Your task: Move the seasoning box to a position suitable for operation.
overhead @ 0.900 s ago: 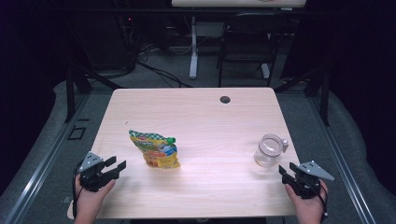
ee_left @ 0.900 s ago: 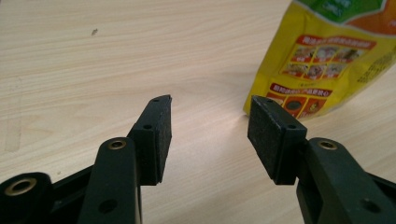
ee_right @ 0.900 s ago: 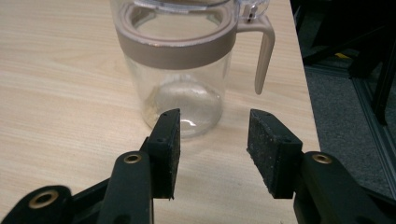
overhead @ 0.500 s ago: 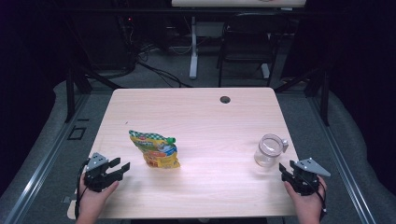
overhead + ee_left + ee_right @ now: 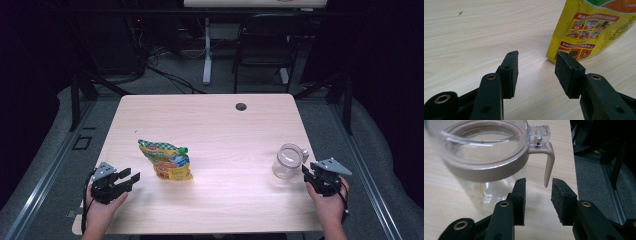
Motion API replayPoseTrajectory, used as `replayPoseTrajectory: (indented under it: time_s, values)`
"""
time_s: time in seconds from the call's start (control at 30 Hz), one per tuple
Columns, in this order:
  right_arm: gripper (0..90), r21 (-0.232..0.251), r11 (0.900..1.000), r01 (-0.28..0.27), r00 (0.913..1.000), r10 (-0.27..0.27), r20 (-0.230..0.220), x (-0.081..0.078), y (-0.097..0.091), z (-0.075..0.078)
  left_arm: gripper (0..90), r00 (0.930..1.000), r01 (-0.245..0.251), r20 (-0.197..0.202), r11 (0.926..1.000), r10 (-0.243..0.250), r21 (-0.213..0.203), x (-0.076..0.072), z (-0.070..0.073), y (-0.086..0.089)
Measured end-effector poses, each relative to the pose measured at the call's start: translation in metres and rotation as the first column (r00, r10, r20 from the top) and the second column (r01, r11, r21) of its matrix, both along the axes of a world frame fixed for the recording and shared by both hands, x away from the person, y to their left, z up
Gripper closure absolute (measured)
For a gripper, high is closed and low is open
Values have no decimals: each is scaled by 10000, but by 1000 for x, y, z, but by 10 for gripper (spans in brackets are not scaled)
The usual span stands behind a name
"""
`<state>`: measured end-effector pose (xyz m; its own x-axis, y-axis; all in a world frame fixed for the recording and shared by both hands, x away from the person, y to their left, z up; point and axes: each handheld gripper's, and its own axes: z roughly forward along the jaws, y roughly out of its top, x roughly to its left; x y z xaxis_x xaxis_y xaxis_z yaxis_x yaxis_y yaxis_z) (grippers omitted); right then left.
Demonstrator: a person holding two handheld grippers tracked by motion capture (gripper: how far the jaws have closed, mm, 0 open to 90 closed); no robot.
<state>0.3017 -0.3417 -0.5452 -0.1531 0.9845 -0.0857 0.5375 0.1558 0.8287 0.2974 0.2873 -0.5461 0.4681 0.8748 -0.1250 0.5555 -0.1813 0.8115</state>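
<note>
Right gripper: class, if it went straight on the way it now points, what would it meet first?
Probably the clear jar, most likely its beige handle, which hangs just ahead of the open right gripper. Depth is hard to judge, so the jar's wall could come first.

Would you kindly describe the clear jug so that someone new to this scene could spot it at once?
On the wooden table, look toward the right edge, just ahead of the right tongs. There stands the clear jug, upright, with a beige lid ring and thin handle. Unlike the colourful yellow pouch lying on the left, it is see-through.
</note>
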Motion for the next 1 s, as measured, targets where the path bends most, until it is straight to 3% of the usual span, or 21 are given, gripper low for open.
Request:
replayPoseTrajectory:
  time_s: [0.2, 0.3, 0.33, 0.73, 0.9, 1.0]
  values:
    - [687, 173, 9994, 296, 9994, -293, -198, 17, -9, -5, 549, 10000, -34, -74, 10000, 33, -14, -1, -1, 2]
    - [690, 407, 9987, 293, 9994, -285, -216, 24, -14, -7, 555, 9999, -68, -126, 10000, 68, 2, -2, -3, 3]
    - [693, 731, 9972, 152, 9997, -137, -207, 28, -17, -8, 569, 9998, -93, -158, 10000, 94, 23, -2, -3, 3]
    - [744, 789, 9968, -154, 9996, 174, -236, 38, -16, -12, 603, 9997, -80, -241, 10000, 79, -10, -4, -4, 3]
    - [842, 797, 9967, -162, 9991, 193, -385, 40, -16, -14, 611, 9996, -141, -228, 9998, 138, -105, -3, -4, 4]
    - [852, 746, 9971, -128, 9993, 153, -334, 39, -15, -13, 610, 9996, -166, -210, 9998, 165, -65, -3, -4, 4]
